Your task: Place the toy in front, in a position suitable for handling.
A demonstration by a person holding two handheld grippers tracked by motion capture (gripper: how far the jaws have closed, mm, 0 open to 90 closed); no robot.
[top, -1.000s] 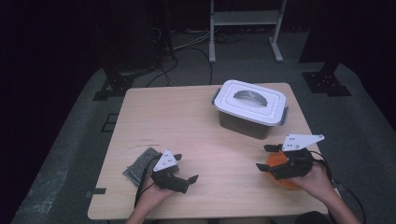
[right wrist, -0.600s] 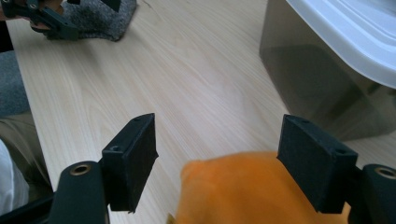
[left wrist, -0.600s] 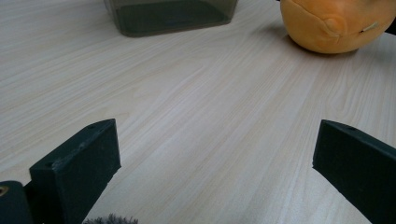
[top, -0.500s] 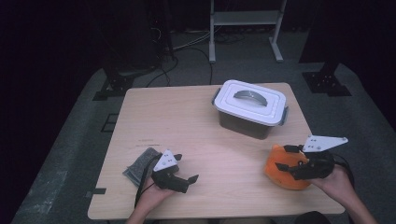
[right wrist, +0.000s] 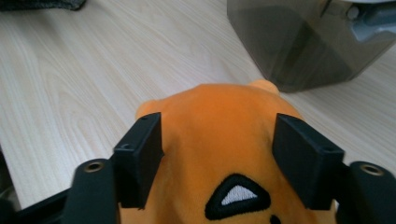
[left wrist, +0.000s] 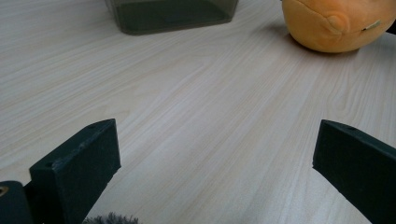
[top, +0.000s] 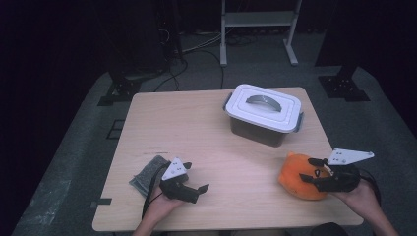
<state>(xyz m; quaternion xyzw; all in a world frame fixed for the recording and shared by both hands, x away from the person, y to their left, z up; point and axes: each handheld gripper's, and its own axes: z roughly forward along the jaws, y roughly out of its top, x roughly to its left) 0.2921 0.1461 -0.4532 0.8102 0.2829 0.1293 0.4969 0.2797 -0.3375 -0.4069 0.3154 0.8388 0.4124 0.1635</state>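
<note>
Since a second ago the right hand-held gripper (top: pixel 312 175) has come down over the orange plush toy (top: pixel 299 176) near the surface's (top: pixel 196 128) front right corner. Its jaws have just been closing and now straddle the toy; firm pad contact is not confirmed. A grasp appears imminent. The left hand-held gripper (top: pixel 195 178) rests near the front edge, jaws apart and empty.

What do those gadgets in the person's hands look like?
Each tool, left and right, is a black handheld body with two flat, blocky black fingers. A pale grey three-cornered plate sits on top of each, and a black cable trails back. No sleeves show on the forearms.
</note>
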